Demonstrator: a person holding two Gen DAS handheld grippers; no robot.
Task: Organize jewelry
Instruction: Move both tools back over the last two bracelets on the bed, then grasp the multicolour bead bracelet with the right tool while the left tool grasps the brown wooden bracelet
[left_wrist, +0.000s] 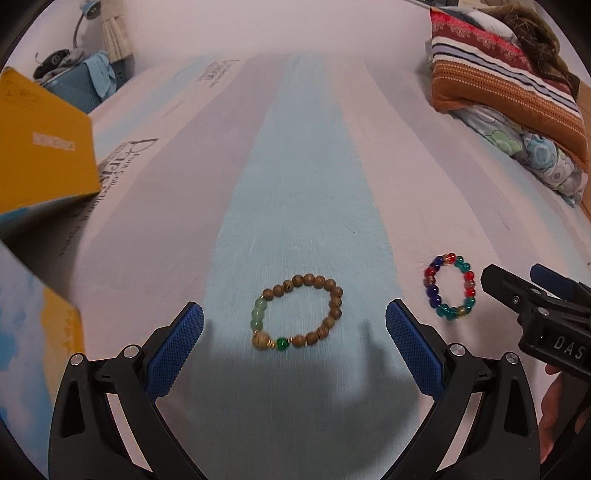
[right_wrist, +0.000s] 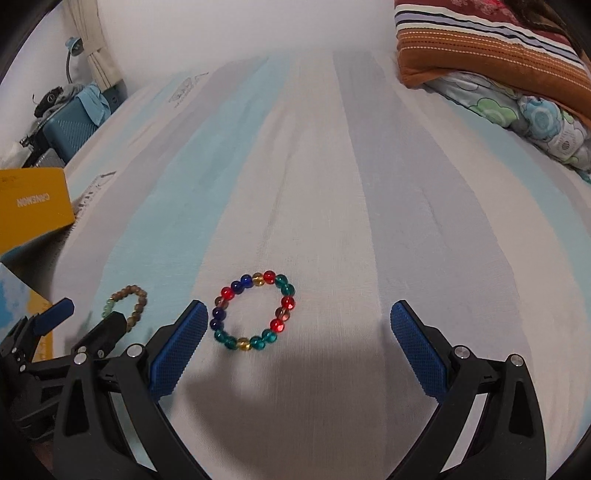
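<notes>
Wooden-bead bracelet (left_wrist: 300, 312) lies mid-bed on the striped sheet (left_wrist: 303, 184), framed by the spread left tongs (left_wrist: 294, 345). The glass-bead bracelet (right_wrist: 254, 312) sits just beside it, before the right tongs (right_wrist: 299, 350), also spread. Looks like pre-grasp; next is lowering onto the beads.

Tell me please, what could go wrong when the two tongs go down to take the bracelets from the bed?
1. The wooden bracelet and the coloured glass bracelet lie flat on the soft striped sheet; open tongs could pinch cloth along with the beads.
2. The left tongs and right tongs hang side by side and may bump each other.
3. Round beads may slip from the pads.
</notes>
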